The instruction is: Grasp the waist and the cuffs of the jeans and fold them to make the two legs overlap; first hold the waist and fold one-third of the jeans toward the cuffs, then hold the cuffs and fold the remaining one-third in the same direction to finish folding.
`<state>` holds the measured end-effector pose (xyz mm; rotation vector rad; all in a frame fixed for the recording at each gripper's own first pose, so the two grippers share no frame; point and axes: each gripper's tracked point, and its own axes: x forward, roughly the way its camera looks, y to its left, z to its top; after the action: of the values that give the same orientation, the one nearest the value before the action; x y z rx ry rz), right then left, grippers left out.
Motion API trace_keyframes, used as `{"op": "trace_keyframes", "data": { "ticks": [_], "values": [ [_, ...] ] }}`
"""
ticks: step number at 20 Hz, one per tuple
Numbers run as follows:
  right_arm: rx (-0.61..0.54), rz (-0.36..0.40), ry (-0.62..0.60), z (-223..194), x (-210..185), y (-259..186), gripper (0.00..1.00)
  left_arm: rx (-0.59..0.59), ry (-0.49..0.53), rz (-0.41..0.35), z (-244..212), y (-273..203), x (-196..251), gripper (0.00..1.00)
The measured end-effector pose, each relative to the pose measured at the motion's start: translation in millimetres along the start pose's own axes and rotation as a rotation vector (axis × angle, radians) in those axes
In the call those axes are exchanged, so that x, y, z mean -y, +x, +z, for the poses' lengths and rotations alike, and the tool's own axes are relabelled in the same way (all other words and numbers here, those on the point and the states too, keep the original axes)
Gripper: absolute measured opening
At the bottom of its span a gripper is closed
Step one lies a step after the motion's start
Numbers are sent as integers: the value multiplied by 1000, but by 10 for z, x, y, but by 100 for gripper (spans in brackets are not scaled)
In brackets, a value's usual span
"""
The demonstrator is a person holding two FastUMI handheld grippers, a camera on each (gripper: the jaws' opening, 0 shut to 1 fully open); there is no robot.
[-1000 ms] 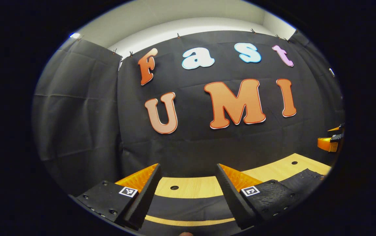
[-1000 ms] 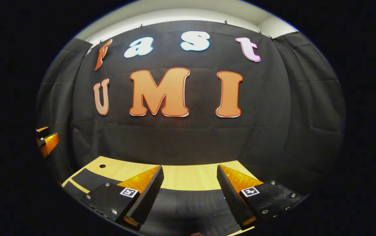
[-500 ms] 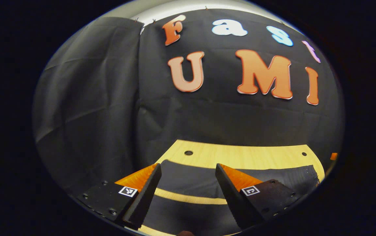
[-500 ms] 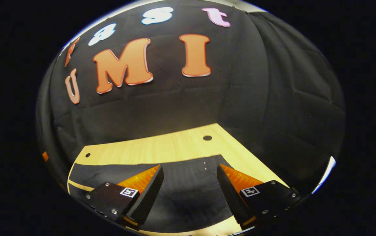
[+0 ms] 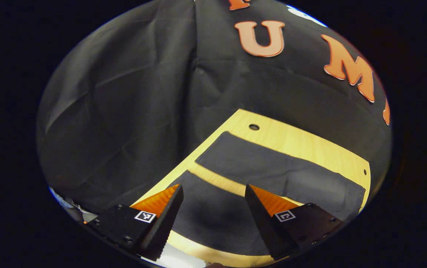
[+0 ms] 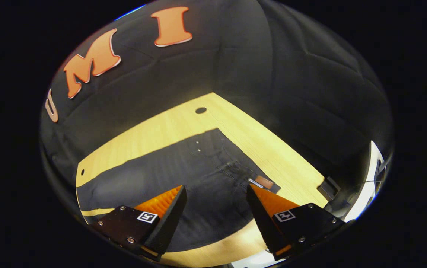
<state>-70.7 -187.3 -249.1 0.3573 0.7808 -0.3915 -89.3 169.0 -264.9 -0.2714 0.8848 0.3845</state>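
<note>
Jeans [image 6: 183, 175] lie flat and unfolded on the table [image 6: 153, 130]. In the right gripper view the waist [image 6: 235, 156] runs from 12 to 4 o'clock of the garment, with a small patch near the gripper's right finger. In the left gripper view the two legs lie apart, a strip of bare table [image 5: 213, 178] between them; the far leg [image 5: 273, 167] runs from 10 to 3 o'clock.

Left gripper [image 5: 213, 208]: fingers apart, nothing between them, above the near leg's cuff [image 5: 213, 216]. Right gripper [image 6: 217, 208]: fingers apart, empty, above the waist area.

Judgement: step in hand is the approach for the first fold. Recommend each gripper descend onto the near edge, pinch the full cloth thickness, then carry both ends together so the near leg lands squarely on the far one.

Containers: none observed.
</note>
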Motion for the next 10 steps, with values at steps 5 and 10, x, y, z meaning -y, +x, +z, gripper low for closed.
{"op": "trace_keyframes", "data": {
  "ticks": [5,10],
  "values": [
    [-146,-49,171,-267,346,248,96,-173,-94,54,-438,342,-231,100],
    [-255,-86,236,-460,611,486,95,-326,-188,100,-652,446,-280,100]
  ]
}}
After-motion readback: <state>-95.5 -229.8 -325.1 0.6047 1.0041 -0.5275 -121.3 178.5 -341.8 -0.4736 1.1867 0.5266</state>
